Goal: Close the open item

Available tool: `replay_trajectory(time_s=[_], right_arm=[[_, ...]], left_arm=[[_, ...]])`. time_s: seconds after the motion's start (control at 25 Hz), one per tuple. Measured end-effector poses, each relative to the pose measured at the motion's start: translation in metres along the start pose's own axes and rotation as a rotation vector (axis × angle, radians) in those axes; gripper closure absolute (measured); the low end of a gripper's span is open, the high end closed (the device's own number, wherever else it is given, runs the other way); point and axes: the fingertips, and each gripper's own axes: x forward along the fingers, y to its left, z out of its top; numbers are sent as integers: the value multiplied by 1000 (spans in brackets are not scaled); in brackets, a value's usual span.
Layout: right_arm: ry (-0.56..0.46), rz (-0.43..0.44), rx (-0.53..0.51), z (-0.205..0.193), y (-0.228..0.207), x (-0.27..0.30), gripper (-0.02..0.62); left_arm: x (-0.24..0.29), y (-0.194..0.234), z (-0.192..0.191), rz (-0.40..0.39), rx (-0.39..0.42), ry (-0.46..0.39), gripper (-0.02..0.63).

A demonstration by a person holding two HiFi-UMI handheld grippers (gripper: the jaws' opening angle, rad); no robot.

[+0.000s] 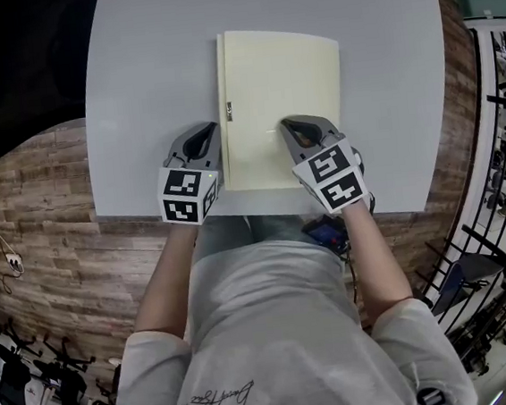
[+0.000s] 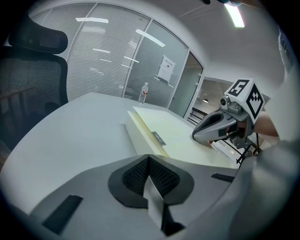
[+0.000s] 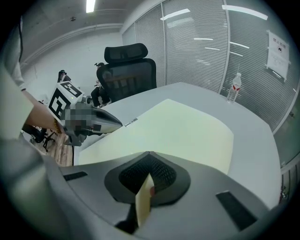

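A pale yellow folder (image 1: pixel 282 95) lies flat and closed on the grey table (image 1: pixel 150 73), its spine with a small metal label (image 1: pixel 228 112) at the left. My left gripper (image 1: pixel 201 139) is shut, its tip at the folder's near left corner beside the spine. My right gripper (image 1: pixel 292 128) is shut too, its tip over the cover near the front edge. In the left gripper view the folder (image 2: pixel 183 136) stretches ahead with the right gripper (image 2: pixel 199 135) resting over it. From the right gripper view the cover (image 3: pixel 178 131) fills the middle, and the left gripper (image 3: pixel 117 124) is at its left.
A water bottle (image 2: pixel 143 93) (image 3: pixel 233 88) stands at the table's far end. A black office chair (image 3: pixel 126 70) sits beyond the table. Glass walls with blinds surround the room. The table's front edge runs just under both grippers, next to the person's body.
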Motion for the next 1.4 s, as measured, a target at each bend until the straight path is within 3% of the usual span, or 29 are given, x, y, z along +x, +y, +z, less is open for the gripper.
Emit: replay_trajectory(time_s=[0.48,0.76,1.4], right_arm=[[20,13,6,-3,1,8,583],[105,-25,-92,-10,3,15,583],[159,-40,-159,-15,9,25,582]], left_arm=[[2,-2,0,-4,-5,2,598],[2,-4,3,-3,7,5,598],[2,0,3,5,1,10,598]])
